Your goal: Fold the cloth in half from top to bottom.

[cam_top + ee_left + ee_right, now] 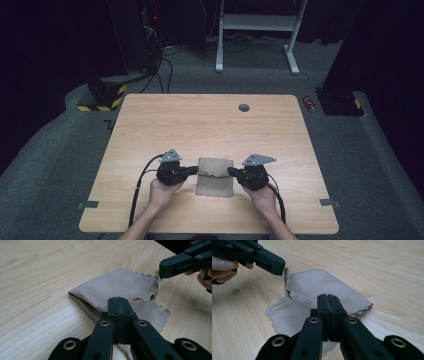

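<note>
A beige cloth [215, 179] with a fine diamond weave and scalloped edges lies folded on the wooden table [200, 120] near its front edge. My left gripper [196, 170] is shut on the upper layer's left corner, and my right gripper [230, 171] is shut on its right corner. In the left gripper view the closed jaws [117, 301] sit over the cloth [117, 285], and the right gripper [160, 271] pinches a raised corner. In the right gripper view my closed jaws [328, 298] rest on the cloth [322, 285], while the left gripper [283, 268] holds the far corner slightly lifted.
A round grey grommet [244, 107] is set in the table's far side. On the carpet beyond stand a white desk frame [255, 22], black equipment with cables [107, 92] and a small red object [310, 103]. Cables trail from both grippers toward the front edge.
</note>
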A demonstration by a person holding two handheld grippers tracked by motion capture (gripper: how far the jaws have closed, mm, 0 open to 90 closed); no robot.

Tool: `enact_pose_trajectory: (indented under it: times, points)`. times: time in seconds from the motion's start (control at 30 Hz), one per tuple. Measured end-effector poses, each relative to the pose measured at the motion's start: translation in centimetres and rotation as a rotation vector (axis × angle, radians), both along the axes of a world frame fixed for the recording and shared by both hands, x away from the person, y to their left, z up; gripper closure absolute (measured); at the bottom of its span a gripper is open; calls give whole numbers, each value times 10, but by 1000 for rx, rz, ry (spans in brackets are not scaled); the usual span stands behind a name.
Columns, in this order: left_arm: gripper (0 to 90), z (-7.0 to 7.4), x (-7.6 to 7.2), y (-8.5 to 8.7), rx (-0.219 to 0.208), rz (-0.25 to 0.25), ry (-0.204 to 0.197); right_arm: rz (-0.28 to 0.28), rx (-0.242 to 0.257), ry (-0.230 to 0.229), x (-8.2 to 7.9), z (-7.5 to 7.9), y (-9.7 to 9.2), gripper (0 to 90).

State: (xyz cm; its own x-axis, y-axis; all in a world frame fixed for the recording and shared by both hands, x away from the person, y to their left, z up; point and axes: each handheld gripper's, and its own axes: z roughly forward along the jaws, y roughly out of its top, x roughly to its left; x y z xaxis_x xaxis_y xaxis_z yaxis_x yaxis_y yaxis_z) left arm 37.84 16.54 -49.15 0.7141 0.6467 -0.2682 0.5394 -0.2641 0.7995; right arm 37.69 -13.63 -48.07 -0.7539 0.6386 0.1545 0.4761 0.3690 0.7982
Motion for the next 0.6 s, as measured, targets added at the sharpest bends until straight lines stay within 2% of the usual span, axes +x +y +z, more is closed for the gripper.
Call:
enact_pose_trajectory:
  times: [0.6]
  points:
    - [897, -6, -8, 1, 8, -11, 13, 16, -10, 10, -9, -4, 0, 890]
